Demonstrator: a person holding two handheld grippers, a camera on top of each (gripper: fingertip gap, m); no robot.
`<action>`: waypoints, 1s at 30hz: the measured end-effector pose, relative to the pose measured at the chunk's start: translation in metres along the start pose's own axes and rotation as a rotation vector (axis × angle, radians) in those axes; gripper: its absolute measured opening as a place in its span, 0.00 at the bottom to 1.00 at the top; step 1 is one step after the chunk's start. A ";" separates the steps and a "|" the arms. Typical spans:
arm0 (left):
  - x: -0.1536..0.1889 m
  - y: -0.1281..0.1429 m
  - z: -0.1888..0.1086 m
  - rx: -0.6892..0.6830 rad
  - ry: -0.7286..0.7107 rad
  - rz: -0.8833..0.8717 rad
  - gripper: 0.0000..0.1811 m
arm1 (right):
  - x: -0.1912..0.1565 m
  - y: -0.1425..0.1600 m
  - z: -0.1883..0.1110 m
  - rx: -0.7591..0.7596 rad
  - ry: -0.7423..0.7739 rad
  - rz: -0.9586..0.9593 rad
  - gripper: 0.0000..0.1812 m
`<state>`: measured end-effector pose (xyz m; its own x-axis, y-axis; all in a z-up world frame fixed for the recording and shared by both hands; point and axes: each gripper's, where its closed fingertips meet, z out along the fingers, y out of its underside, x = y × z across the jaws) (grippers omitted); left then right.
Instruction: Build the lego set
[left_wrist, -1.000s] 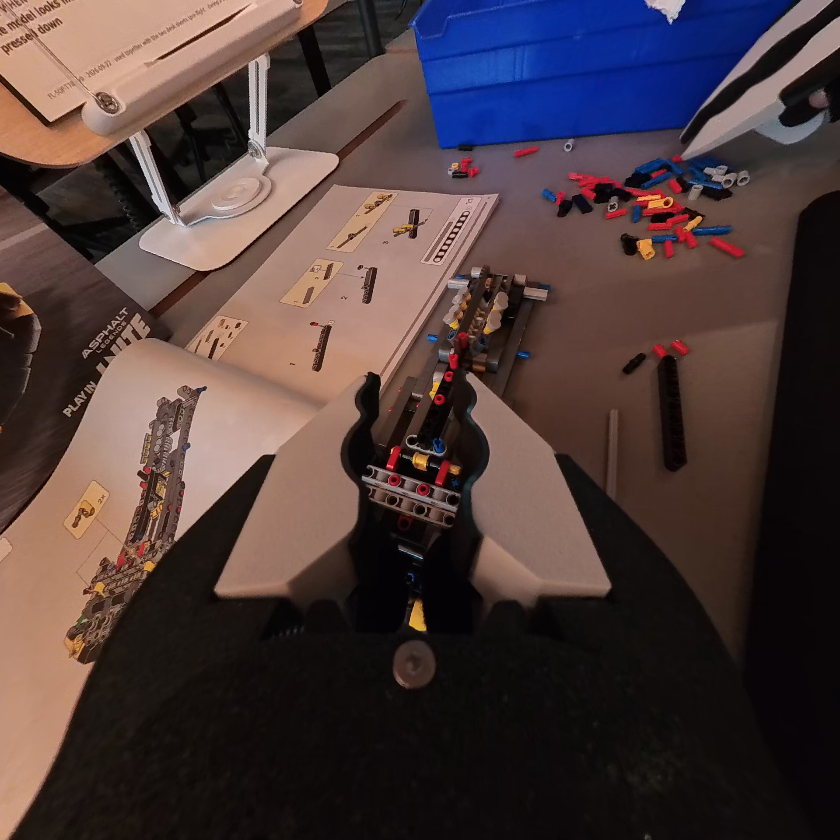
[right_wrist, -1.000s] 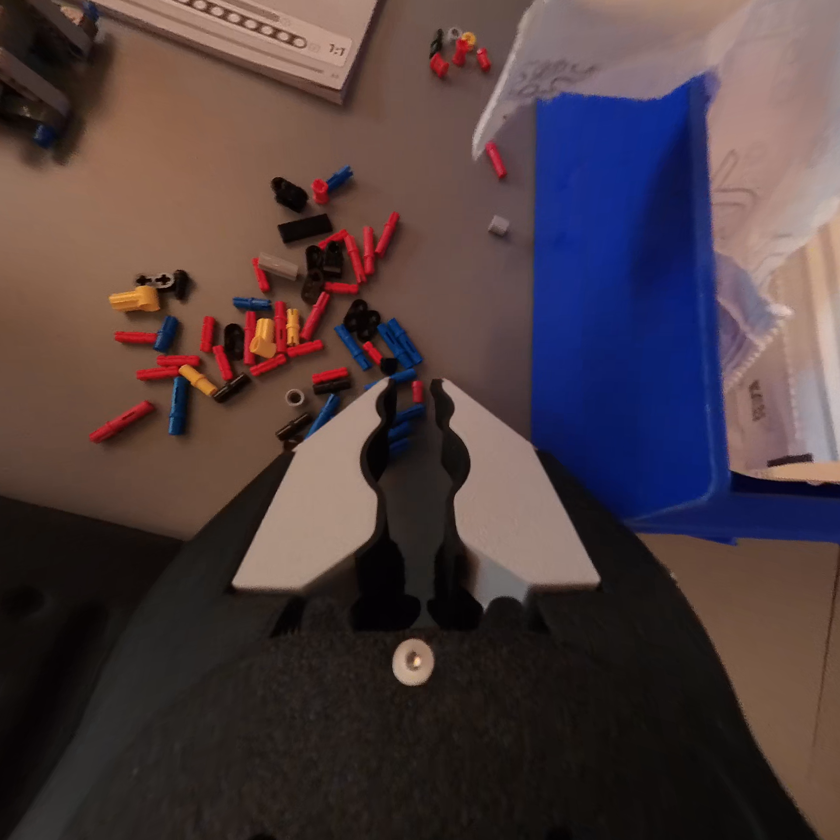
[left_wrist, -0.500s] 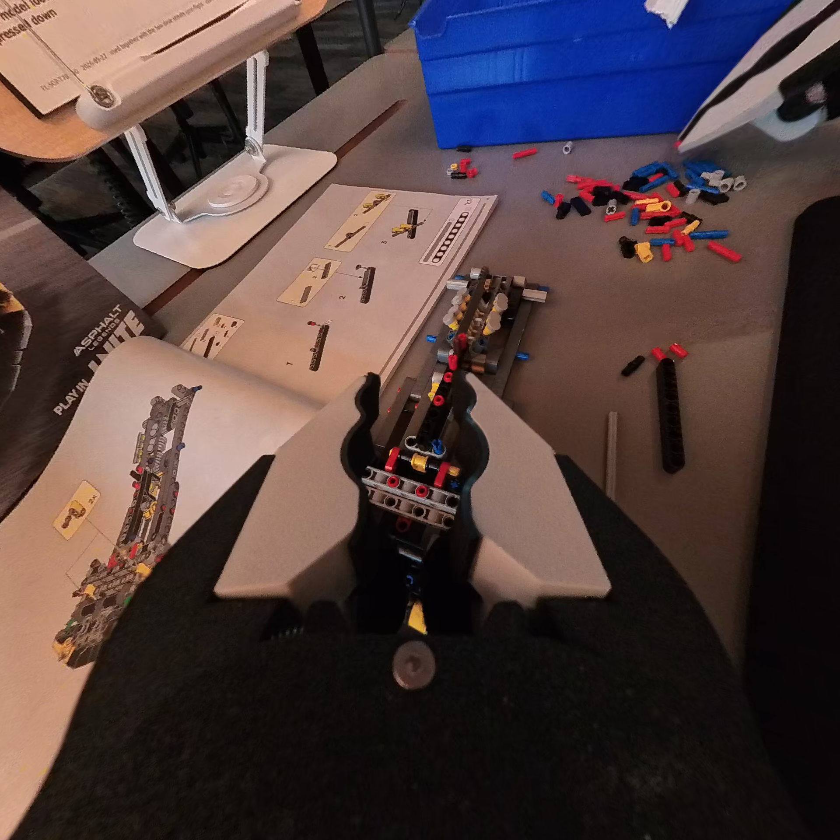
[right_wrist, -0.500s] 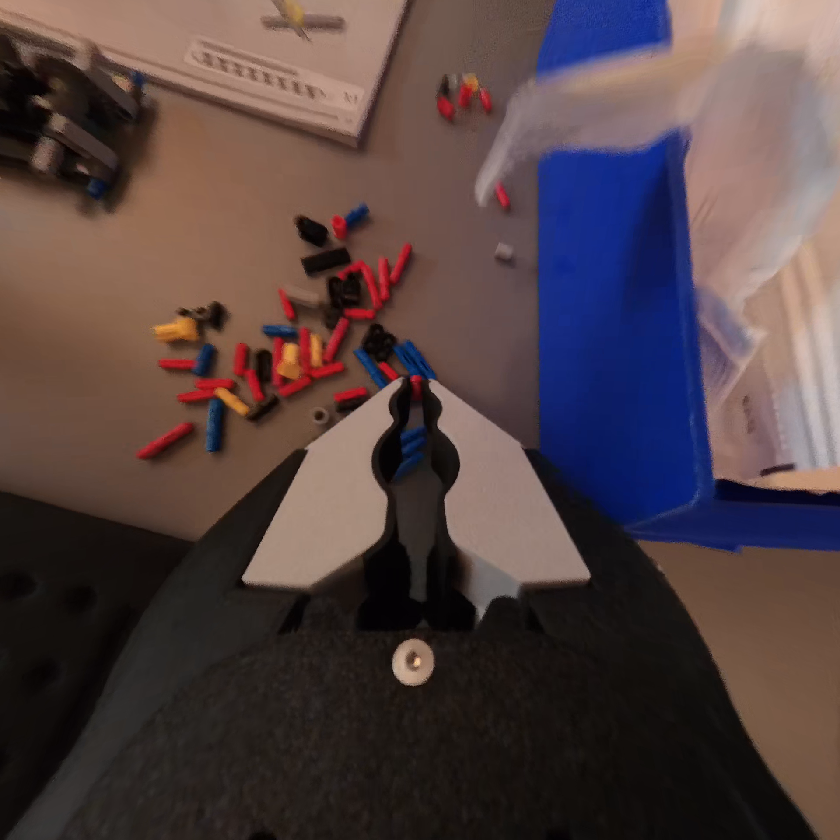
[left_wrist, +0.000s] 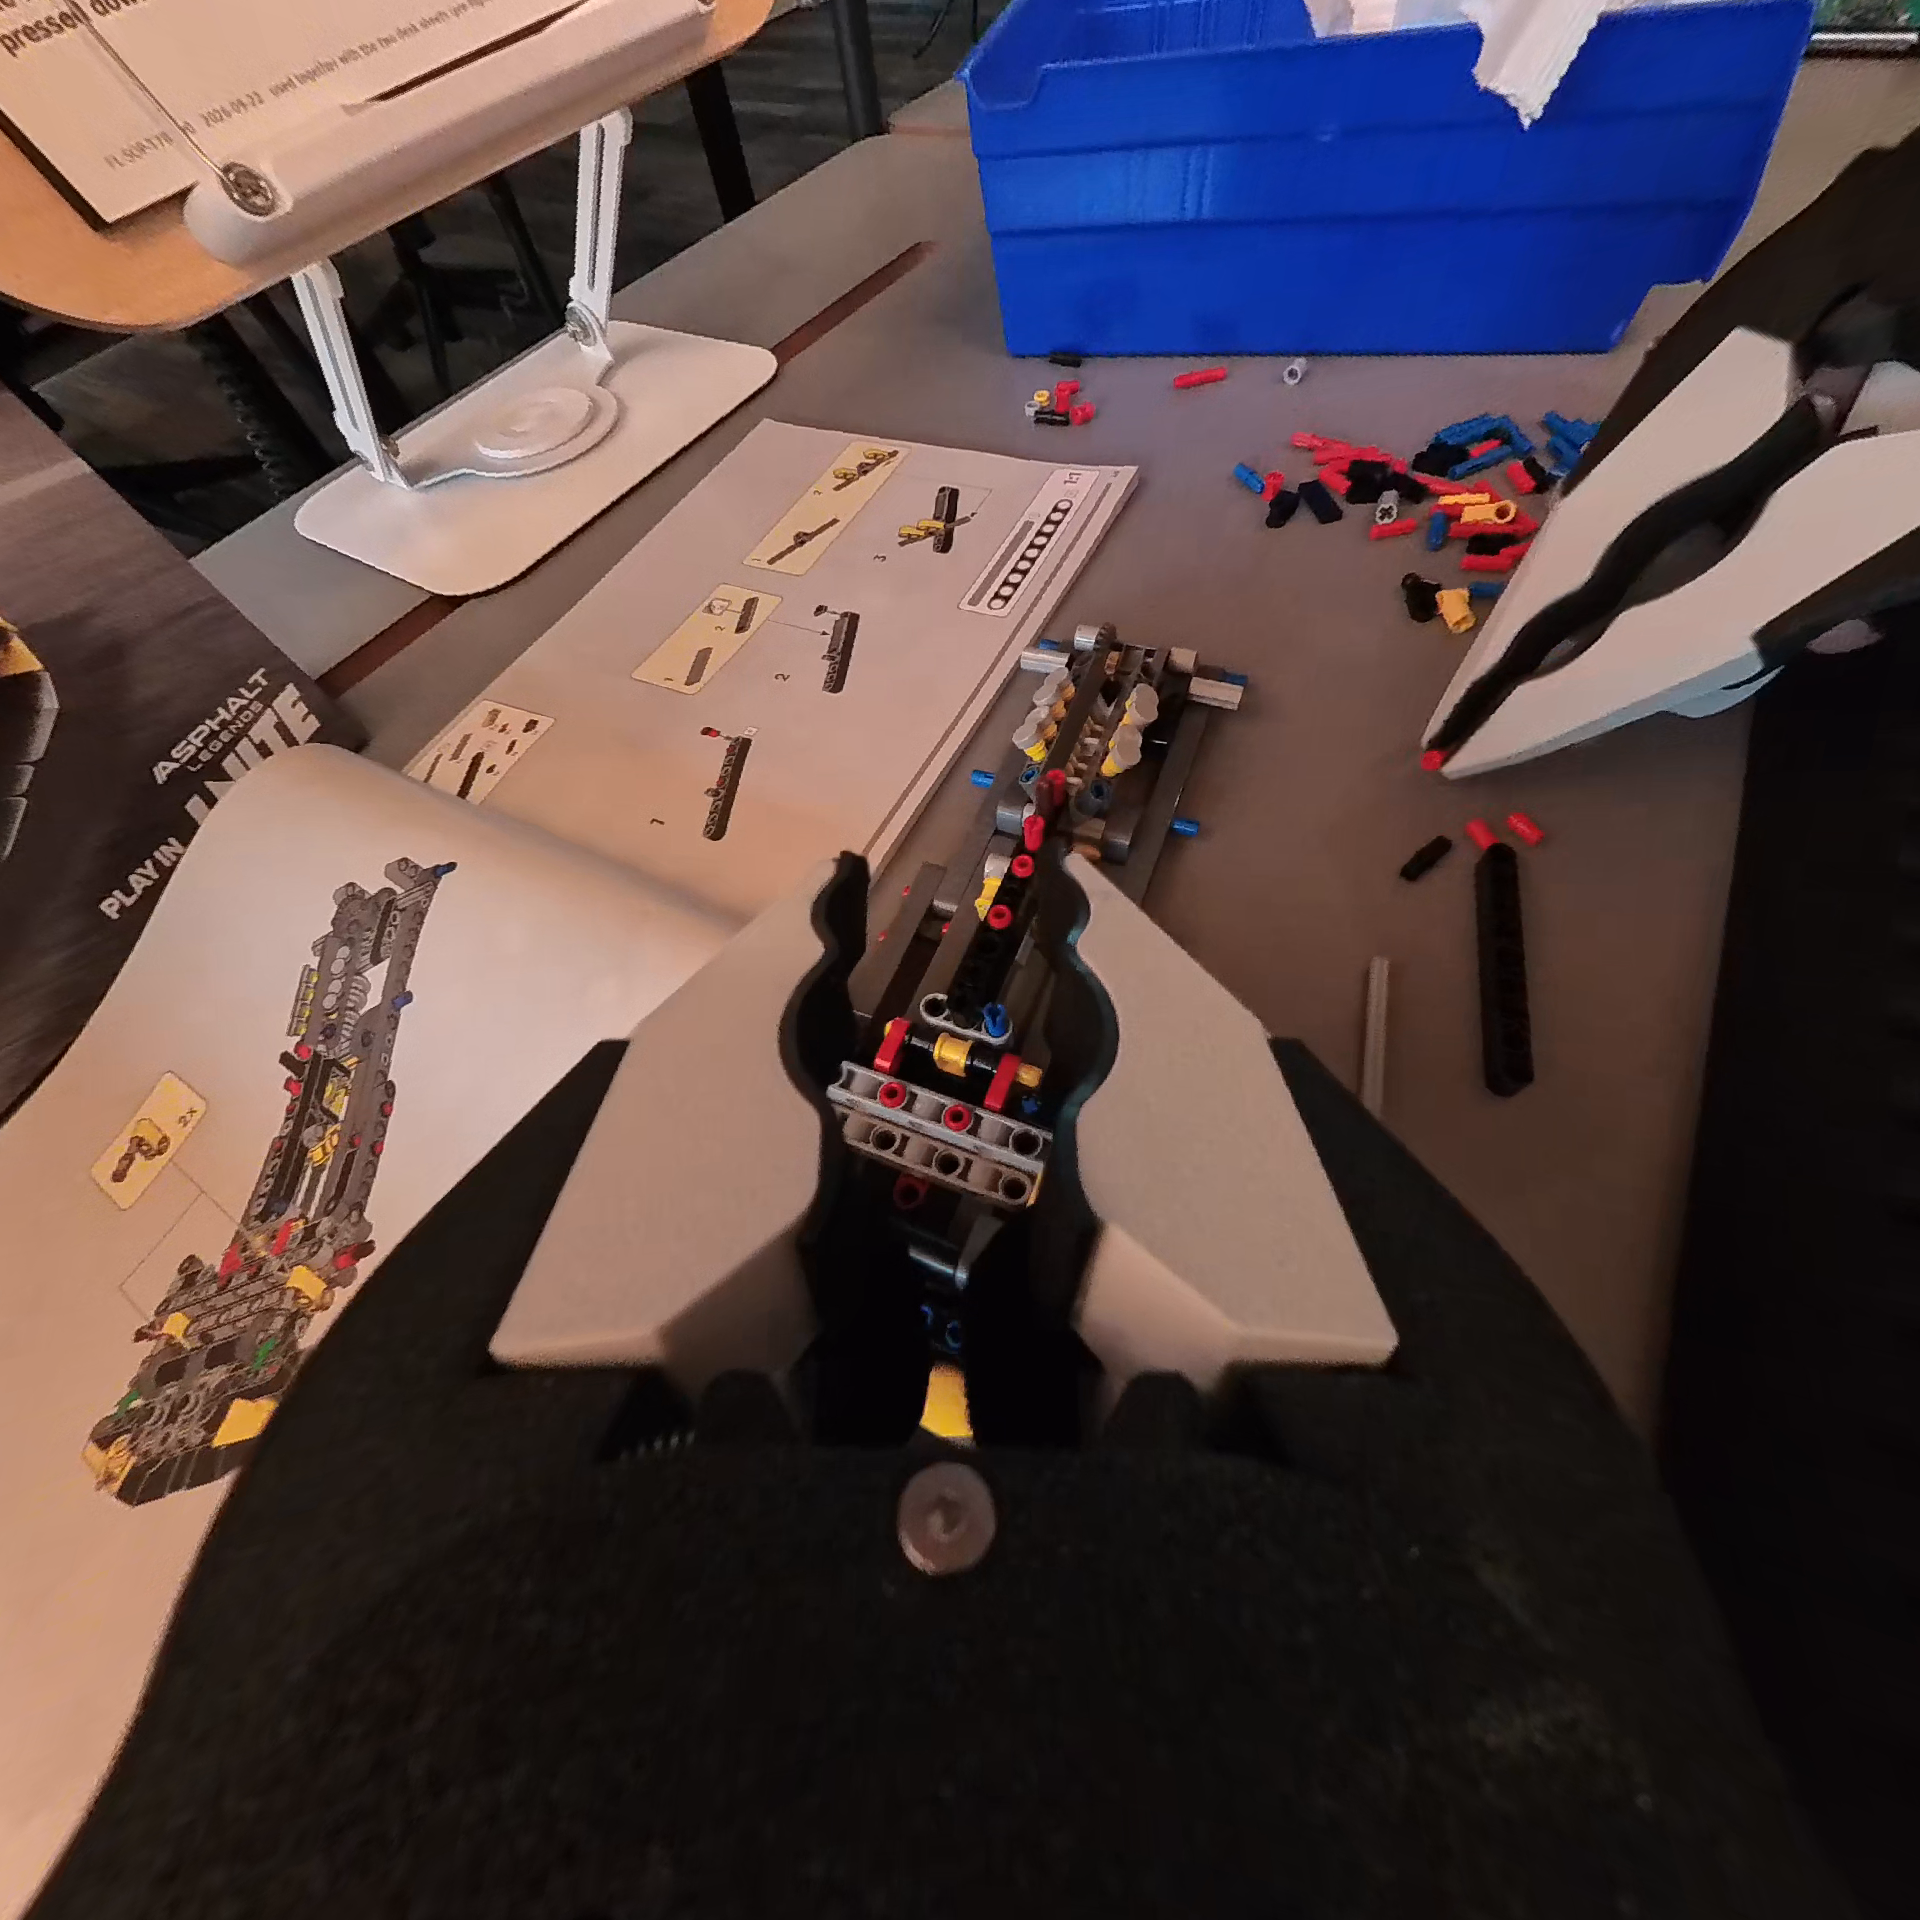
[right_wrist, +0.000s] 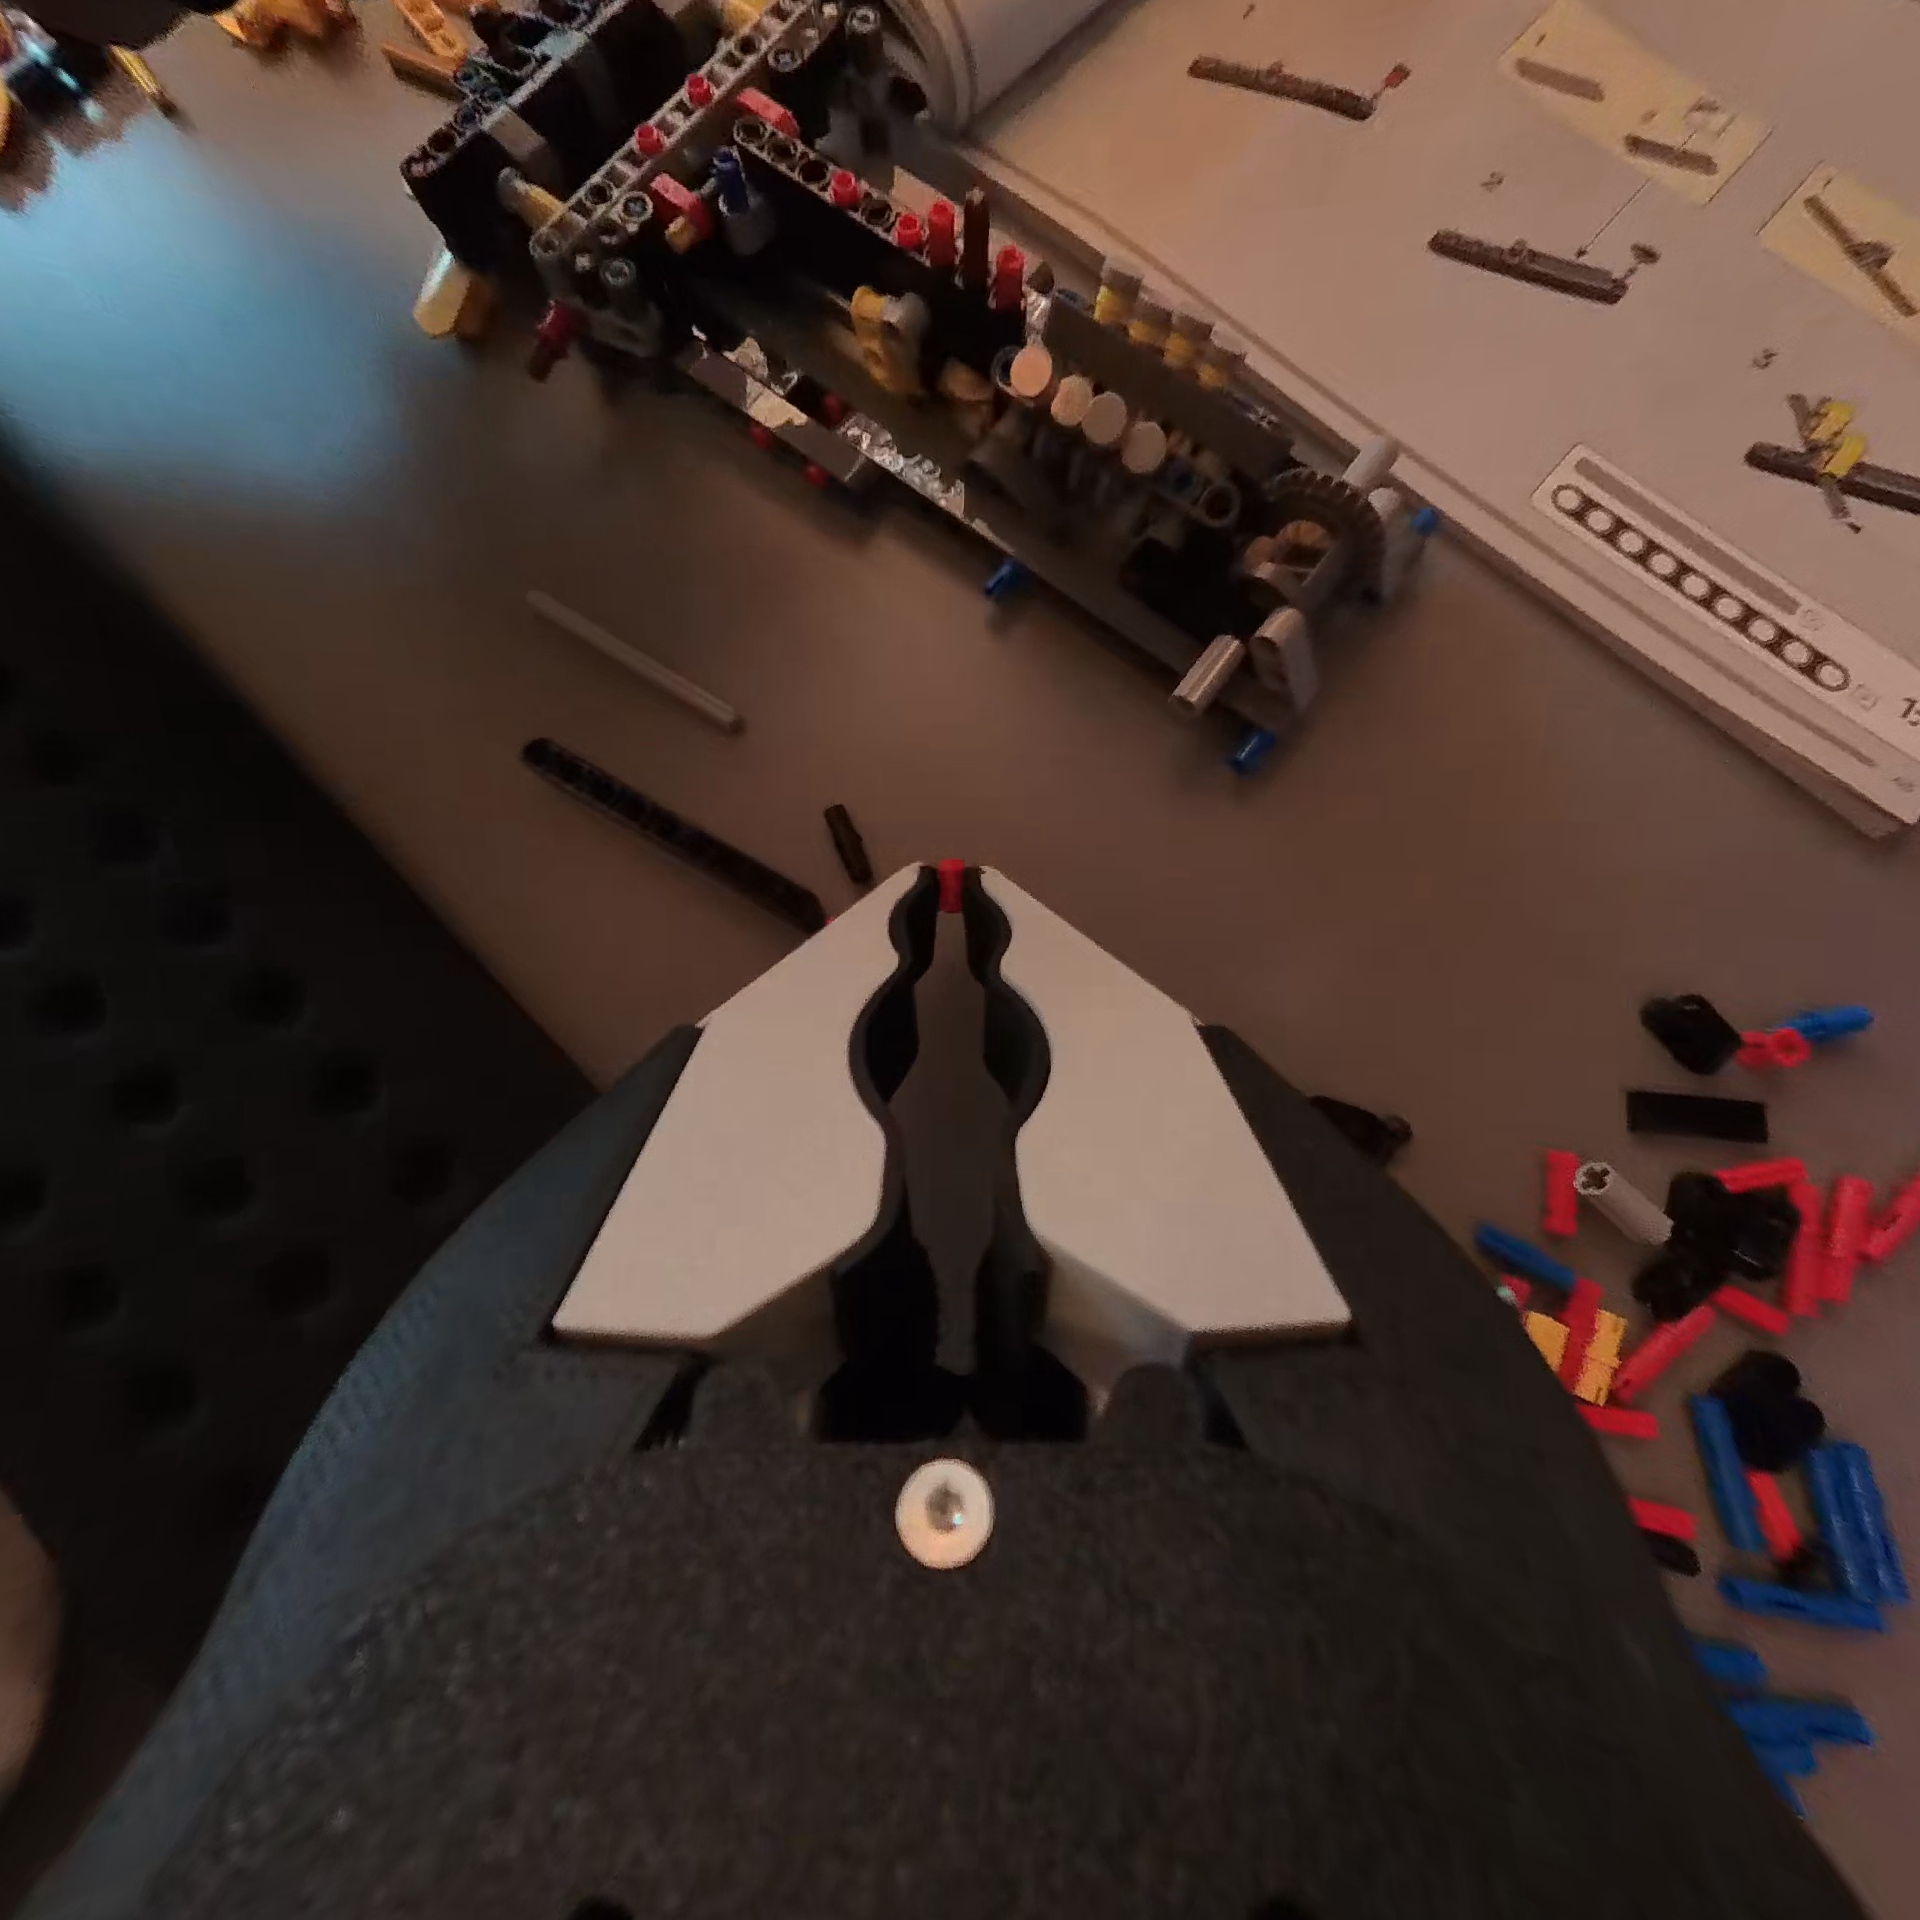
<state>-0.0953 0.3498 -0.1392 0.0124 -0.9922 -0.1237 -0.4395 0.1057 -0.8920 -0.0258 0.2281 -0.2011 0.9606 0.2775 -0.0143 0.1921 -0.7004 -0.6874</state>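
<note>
The long grey and black lego model (left_wrist: 1101, 727) lies on the table beside the open instruction booklet (left_wrist: 727, 644). My left gripper (left_wrist: 961, 873) is shut on the model's near end, with its fingers on either side. My right gripper (right_wrist: 949, 878) is shut on a small red pin (right_wrist: 948, 891) at its tips. It hovers over the table just short of the model (right_wrist: 935, 343). In the left wrist view the right gripper (left_wrist: 1439, 758) comes in from the right, above a black beam (left_wrist: 1503, 966) and two red pins.
A pile of loose red, blue, black and yellow pins (right_wrist: 1745, 1299) lies right of my right gripper. A grey axle (right_wrist: 634, 660) and the black beam (right_wrist: 665, 831) lie between it and the model. A blue bin (left_wrist: 1351, 208) and a white stand (left_wrist: 540, 447) stand behind. Black foam mat (right_wrist: 156, 1039) at the left. My right fingertips sit around 15 centimeters from my left ones.
My right gripper shut on a red pin in the pile by the blue bin and swung away toward the model and black beam. My left gripper kept its hold.
</note>
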 end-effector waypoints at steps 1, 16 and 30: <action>-0.001 0.000 -0.001 0.000 -0.004 0.004 0.17 | 0.001 0.002 0.001 -0.010 0.002 -0.002 0.03; -0.007 0.000 -0.004 0.002 -0.018 -0.024 0.17 | 0.002 0.010 0.008 -0.071 -0.001 0.013 0.04; -0.030 0.006 -0.006 -0.004 -0.064 -0.114 0.17 | 0.040 0.000 -0.034 0.150 0.143 0.232 0.07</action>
<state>-0.1038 0.3797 -0.1383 0.1197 -0.9916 -0.0495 -0.4357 -0.0077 -0.9001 0.0191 0.2167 -0.1774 0.9959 0.0186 -0.0885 -0.0574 -0.6265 -0.7773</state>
